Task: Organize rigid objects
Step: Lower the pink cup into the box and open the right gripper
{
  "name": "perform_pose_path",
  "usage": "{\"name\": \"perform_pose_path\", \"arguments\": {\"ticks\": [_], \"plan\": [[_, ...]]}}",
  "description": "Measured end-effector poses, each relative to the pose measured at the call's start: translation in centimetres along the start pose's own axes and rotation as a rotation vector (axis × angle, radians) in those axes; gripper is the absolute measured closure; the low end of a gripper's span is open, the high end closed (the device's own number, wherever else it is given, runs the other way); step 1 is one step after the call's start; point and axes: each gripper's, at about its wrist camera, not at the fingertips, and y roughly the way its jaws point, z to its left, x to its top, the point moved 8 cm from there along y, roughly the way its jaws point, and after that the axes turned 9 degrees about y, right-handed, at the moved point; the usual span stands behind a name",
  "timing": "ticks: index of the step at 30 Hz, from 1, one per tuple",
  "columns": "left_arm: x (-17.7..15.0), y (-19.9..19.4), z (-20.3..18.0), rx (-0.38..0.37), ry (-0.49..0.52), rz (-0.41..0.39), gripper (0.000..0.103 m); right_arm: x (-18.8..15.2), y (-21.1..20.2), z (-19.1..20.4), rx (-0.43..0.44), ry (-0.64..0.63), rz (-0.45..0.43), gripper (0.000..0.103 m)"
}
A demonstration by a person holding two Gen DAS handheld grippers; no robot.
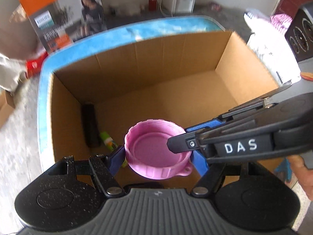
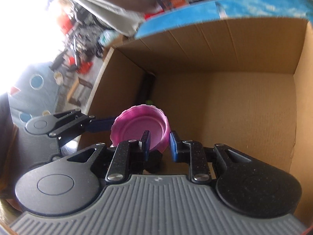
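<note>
A pink threaded lid (image 1: 156, 150) hangs upside down over an open cardboard box (image 1: 176, 62). My left gripper (image 1: 159, 156) is shut on the lid, one blue finger on each outer side. My right gripper (image 1: 183, 137) comes in from the right and straddles the lid's rim, one finger inside and one outside. In the right wrist view the lid (image 2: 137, 129) sits ahead of my right gripper (image 2: 159, 145), whose jaws stand a little apart around the rim wall. The left gripper's fingers (image 2: 101, 126) show on the lid's left side.
A black cylinder (image 1: 90, 125) and a green-capped tube (image 1: 107, 140) lie on the box floor by the left wall. The box has blue outer flaps (image 1: 117, 37). A printed carton (image 1: 58, 17) stands behind it. Clutter lies on the floor around.
</note>
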Motion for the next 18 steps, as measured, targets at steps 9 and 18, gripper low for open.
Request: {"name": "perform_pose_path", "arguments": {"ticks": [9,18], "plan": [[-1.1,2.0,0.1,-0.028,0.022,0.117,0.024,-0.1,4.1,-0.5,-0.063,-0.032,0.156,0.081],[-1.0,0.5,0.2,-0.045,-0.002,0.089,0.021,-0.3,4.9,-0.5,-0.030,-0.025,0.188,0.078]]}}
